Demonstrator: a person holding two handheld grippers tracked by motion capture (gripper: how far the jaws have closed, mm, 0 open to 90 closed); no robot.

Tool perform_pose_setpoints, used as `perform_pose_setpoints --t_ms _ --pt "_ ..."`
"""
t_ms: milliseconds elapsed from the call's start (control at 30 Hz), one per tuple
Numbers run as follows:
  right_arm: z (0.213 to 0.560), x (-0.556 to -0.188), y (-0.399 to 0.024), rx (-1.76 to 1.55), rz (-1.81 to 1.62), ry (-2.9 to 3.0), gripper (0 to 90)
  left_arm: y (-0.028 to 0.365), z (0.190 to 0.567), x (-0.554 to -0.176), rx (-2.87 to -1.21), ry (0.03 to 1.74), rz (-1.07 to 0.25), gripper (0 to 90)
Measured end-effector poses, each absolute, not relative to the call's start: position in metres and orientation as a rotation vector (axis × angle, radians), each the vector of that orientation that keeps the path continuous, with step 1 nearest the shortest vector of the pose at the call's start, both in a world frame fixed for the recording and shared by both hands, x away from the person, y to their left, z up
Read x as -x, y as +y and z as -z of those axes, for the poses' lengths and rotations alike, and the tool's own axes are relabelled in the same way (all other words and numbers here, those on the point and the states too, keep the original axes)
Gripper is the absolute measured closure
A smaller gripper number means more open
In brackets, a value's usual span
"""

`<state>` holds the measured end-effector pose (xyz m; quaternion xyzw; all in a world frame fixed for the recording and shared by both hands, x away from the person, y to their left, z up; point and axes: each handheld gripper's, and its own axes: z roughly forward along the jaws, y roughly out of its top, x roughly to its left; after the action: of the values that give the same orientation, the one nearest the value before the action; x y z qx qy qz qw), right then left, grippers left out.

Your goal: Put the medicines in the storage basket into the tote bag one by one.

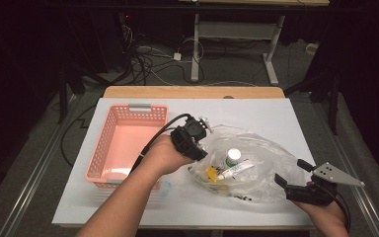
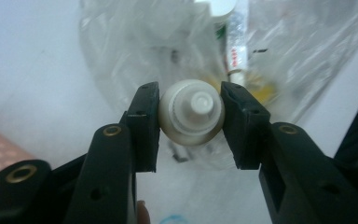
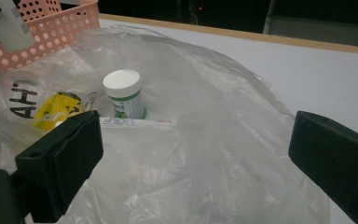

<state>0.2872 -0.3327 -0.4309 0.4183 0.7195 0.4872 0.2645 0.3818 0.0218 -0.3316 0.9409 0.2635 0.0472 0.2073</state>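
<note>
**Desk:** What writing can be read?

**Caption:** Black capitals, "AH", are printed on the clear plastic bag (image 3: 205, 154), just left of a yellow packet (image 3: 58, 108) inside it. A green-and-white label is wrapped round the white-capped jar (image 3: 124, 93), and red print runs along the tube (image 3: 135, 122) lying against the jar's near side; neither can be made out.

**Desk:** Where is the bottle relative to the left gripper?

**Caption:** A small white bottle (image 2: 191, 112) is clamped between the pads of the left gripper (image 2: 191, 122), the jaws partly closed and pressed on its two sides. In the left gripper view it is seen end-on, cap toward the camera. In the high view the left gripper (image 1: 193, 137) is held above the table (image 1: 256, 111), between the pink basket (image 1: 128, 109) on the left and the bag on the right, over the bag's left edge. From the right gripper's camera the bottle (image 3: 10, 25) is seen at the far left, in front of the basket's perforated wall.

**Desk:** How does it look?

**Caption:** A rounded off-white body is topped by a ribbed white cap with a raised centre.

**Desk:** And the right gripper?

**Caption:** The right gripper (image 1: 296, 180) is held at the bag's near right corner, jaws spread wide. Crumpled plastic is seen between them, gripped by neither pad.
</note>
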Motion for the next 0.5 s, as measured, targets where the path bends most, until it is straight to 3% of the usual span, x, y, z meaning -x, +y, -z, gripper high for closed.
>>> perform_pose_setpoints --t_ms 500 --pt "0.431 -0.289 -0.332 -1.127 -1.321 1.947 3.6 -0.032 0.342 -0.374 -2.61 0.587 -0.052 58.2"
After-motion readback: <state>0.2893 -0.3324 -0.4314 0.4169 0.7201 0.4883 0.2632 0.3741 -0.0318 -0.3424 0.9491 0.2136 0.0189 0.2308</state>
